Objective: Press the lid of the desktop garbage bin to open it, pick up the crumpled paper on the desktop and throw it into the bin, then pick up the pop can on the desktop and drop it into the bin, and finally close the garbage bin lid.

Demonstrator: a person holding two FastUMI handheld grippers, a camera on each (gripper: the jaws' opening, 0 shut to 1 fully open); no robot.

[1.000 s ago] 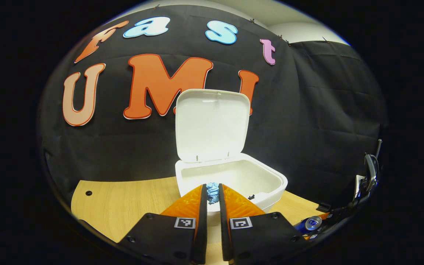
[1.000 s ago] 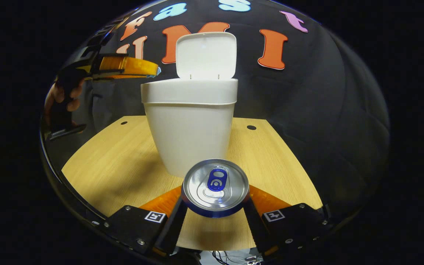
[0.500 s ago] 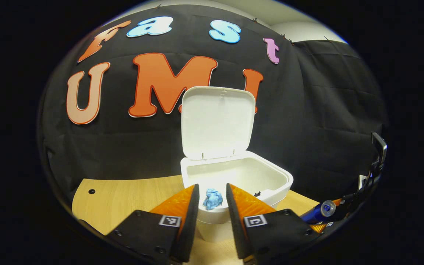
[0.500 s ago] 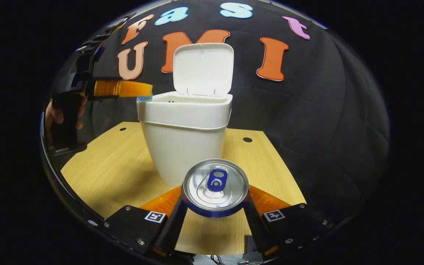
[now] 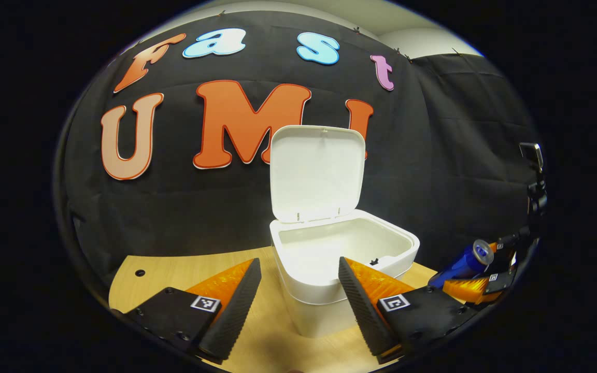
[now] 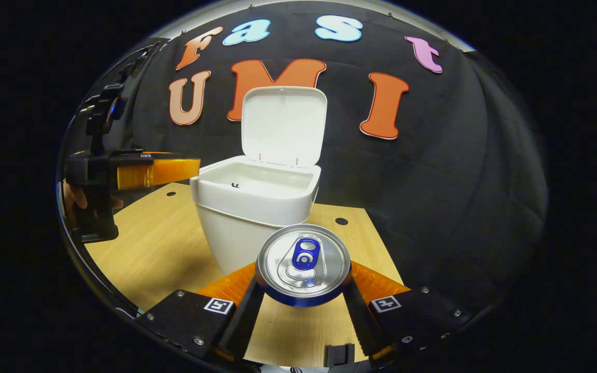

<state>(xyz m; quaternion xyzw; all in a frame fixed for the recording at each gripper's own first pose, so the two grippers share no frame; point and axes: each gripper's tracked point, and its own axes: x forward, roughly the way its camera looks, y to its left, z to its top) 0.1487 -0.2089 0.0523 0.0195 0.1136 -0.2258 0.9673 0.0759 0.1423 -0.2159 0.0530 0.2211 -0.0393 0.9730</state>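
**Left tongs released at the bin, right tongs gripping the can**

My left tongs [image 5: 298,272] stand spread wide, with nothing between the fingers, just in front of the white plastic desktop garbage bin [image 5: 324,295]. The bin sits on the light wooden surface [image 5: 174,269], and its flat white lid [image 5: 317,173] stands upright on the hinge at the back rim, leaving the mouth fully open. From the left gripper view I see the pale inside walls of the bin; the crumpled paper I cannot make out from here.

My right tongs [image 6: 302,290] are clenched on the silver-topped, blue-sided pop can [image 6: 303,263], one finger pressing on each side, the can's top with its blue pull tab facing the camera. The can hangs above the surface, in front of the bin and near it. In the right gripper view my left tongs [image 6: 174,170] reach in from the side, level with the bin's rim, with a hand [image 6: 73,194] on the grip.
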